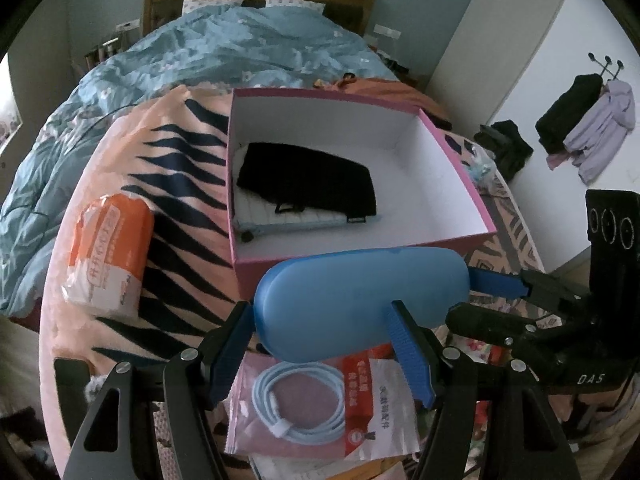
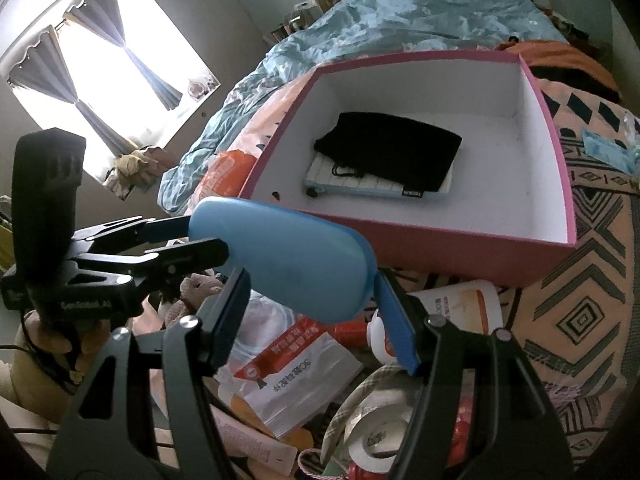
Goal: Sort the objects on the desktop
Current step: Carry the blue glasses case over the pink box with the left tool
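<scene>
Blue oblong case, smooth, seemingly plastic | both claws clamp its ends

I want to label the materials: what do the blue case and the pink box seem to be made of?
Blue case: probably hard plastic with a matte finish; smooth rounded shell, soft dull sheen, no weave.
Pink box: likely cardboard; thin straight walls, sharp folded corners, plain white inside, pink outside.
</scene>
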A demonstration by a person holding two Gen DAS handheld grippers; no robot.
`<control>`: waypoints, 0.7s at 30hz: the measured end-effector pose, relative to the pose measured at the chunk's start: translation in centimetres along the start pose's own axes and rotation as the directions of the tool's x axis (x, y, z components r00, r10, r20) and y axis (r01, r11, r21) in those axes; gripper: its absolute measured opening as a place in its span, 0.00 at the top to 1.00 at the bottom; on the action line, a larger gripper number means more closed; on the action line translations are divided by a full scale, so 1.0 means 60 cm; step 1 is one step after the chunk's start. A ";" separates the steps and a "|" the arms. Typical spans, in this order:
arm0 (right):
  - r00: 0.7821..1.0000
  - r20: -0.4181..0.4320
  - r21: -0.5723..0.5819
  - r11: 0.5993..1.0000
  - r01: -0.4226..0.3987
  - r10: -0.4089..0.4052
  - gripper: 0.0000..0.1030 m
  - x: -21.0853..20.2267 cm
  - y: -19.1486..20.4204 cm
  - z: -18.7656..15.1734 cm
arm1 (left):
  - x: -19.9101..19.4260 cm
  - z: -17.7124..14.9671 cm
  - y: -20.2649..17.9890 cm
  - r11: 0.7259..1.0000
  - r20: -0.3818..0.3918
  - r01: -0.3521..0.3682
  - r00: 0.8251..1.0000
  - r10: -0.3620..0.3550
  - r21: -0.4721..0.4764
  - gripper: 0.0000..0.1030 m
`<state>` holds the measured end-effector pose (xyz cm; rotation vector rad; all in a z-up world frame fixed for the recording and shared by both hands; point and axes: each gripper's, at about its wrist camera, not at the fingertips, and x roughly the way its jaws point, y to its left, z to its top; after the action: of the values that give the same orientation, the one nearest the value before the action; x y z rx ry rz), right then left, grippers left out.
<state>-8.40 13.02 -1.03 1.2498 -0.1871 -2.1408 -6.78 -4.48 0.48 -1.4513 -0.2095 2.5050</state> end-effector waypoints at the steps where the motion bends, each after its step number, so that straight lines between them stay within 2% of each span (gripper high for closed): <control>1: 1.000 0.005 -0.001 1.000 0.000 0.000 0.36 -0.003 0.000 0.001 | -0.002 0.002 -0.001 1.000 0.004 0.001 1.000 -0.001 0.002 0.33; 21: 0.998 0.059 -0.032 0.999 0.029 -0.027 0.36 -0.028 -0.005 0.032 | -0.008 0.038 -0.020 0.999 0.050 0.009 0.999 -0.010 0.037 0.33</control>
<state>-9.57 13.89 1.08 1.1785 -0.1600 -2.1976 -8.36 -3.43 2.28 -1.3718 -0.1777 2.5257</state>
